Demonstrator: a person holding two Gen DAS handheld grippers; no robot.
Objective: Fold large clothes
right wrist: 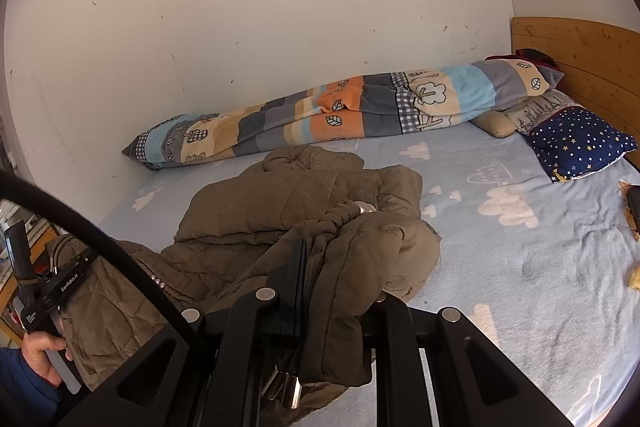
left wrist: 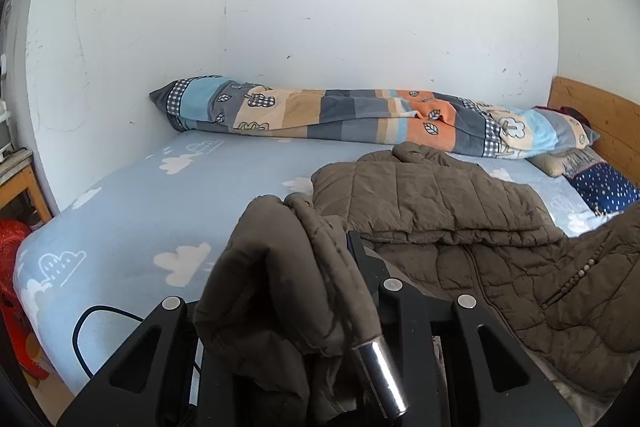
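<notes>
Cloud-print bed sheet [left wrist: 132, 223] fills the left wrist view; the left gripper [left wrist: 320, 291] has its fingers nearly closed on a bunched hem of the soft, bulky quilted jacket [left wrist: 432, 195] at 3 o'clock. Right wrist view: the right gripper [right wrist: 316, 267] likewise pinches jacket fabric; no containers visible.

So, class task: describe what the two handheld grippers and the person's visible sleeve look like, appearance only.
Both grippers are matte black: the left gripper and the right gripper have angular frames with triangular cut-outs and round silver pivot bolts. The fingers are flat black blades. A black cable loops beside the left one. White lettering marks its handle, and the sleeve is blue.
</notes>
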